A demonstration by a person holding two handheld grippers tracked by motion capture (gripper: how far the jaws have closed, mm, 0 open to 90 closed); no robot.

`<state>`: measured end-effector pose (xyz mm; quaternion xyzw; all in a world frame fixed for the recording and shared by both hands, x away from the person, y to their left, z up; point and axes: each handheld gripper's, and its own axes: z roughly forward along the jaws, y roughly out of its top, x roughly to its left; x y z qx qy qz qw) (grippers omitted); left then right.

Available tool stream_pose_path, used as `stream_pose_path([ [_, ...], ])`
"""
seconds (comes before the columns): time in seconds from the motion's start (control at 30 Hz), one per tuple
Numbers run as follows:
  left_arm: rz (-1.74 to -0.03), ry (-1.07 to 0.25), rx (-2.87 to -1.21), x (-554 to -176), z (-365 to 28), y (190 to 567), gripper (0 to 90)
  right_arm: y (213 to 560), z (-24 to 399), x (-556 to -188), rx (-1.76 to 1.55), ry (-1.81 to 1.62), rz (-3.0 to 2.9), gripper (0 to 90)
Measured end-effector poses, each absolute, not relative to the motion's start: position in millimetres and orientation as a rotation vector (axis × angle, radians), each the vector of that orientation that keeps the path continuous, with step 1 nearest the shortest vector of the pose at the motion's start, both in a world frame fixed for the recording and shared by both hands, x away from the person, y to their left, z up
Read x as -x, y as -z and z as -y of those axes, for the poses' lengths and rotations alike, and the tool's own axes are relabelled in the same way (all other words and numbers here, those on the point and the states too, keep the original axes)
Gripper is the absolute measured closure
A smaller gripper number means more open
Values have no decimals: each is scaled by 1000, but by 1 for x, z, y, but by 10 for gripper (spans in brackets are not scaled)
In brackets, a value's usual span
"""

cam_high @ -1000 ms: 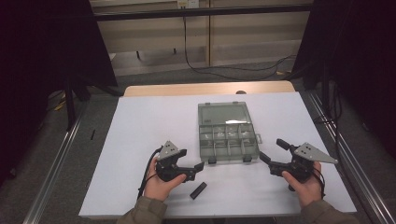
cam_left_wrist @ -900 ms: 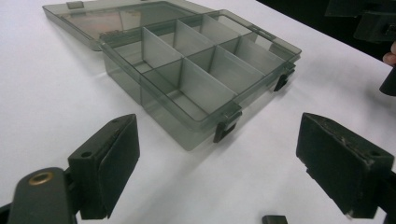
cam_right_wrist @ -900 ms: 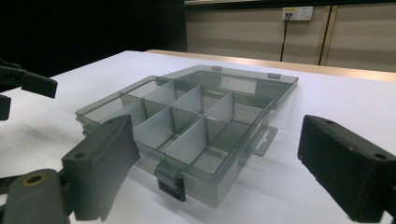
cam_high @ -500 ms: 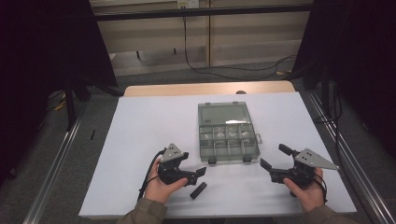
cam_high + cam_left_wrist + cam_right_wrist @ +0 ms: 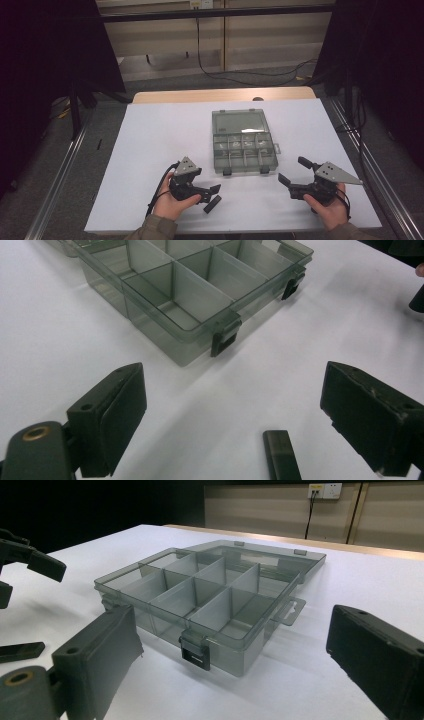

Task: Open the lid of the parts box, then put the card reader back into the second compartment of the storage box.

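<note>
We have the left tool (image 5: 212,190) with jaws apart, hovering just over the small black bar (image 5: 212,204) on the near-left tabletop (image 5: 150,140), nothing gripped. The right tool (image 5: 292,180) has just been opening; its jaws are wide with nothing between them, near right of the organizer box (image 5: 244,142). For a clean pickup we'd straddle the bar across its short side, drop low, then close. The box sits mid-tabletop, lid open flat on the far side, every compartment looking empty.
</note>
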<state>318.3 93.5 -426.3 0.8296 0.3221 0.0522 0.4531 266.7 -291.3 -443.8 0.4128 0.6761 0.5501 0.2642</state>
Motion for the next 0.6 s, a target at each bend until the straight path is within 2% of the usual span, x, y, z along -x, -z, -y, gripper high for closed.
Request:
stream_pose_path([
  [0.6,-798,-123,-2091,-312,-94,429,122,444,289,-268,-1096,-1493,-1838,55],
])
